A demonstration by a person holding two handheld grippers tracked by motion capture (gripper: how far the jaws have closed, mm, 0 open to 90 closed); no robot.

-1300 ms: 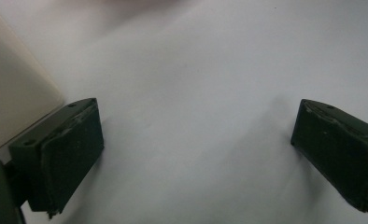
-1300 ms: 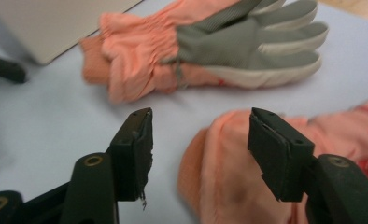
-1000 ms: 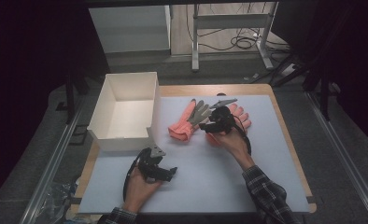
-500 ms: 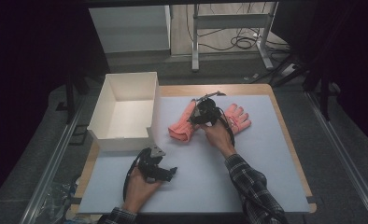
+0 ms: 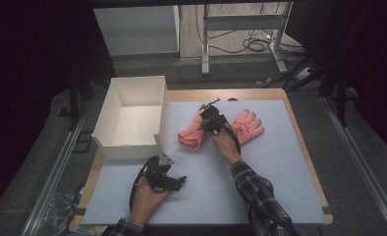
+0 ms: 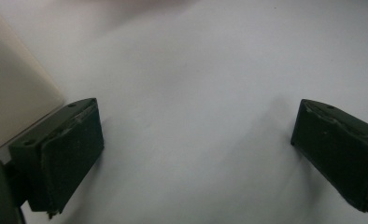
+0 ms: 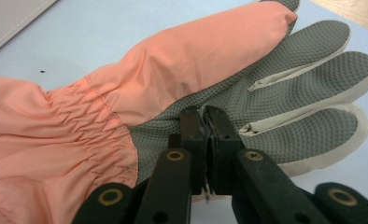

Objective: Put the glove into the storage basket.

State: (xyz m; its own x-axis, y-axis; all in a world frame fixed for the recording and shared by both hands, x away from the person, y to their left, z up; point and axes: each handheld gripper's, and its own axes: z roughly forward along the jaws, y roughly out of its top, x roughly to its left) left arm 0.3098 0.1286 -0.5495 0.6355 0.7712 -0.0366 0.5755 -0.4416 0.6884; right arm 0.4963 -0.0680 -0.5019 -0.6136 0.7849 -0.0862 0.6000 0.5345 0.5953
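Observation:
Two pink gloves lie at the back middle of the white mat. The left glove (image 5: 190,136) has a grey dotted palm (image 7: 285,79) and a gathered pink cuff. My right gripper (image 5: 207,123) rests on it, jaws pressed together on the edge of the grey palm (image 7: 204,116). The other glove (image 5: 249,127) lies flat just to the right, beside the hand. Near the mat's front left, my left gripper (image 5: 179,182) is held low and stands open (image 6: 196,149), with bare mat between its fingers.
A white open-topped box (image 5: 132,146) stands at the left, its wall close to the left gripper (image 6: 14,107). The wooden table edge (image 5: 307,147) frames the mat. Beyond the table are a desk frame and floor cables (image 5: 253,44).
My right gripper has moved leftward from between the gloves onto the left glove, and its jaws now pinch the palm. The left gripper has stayed in place.

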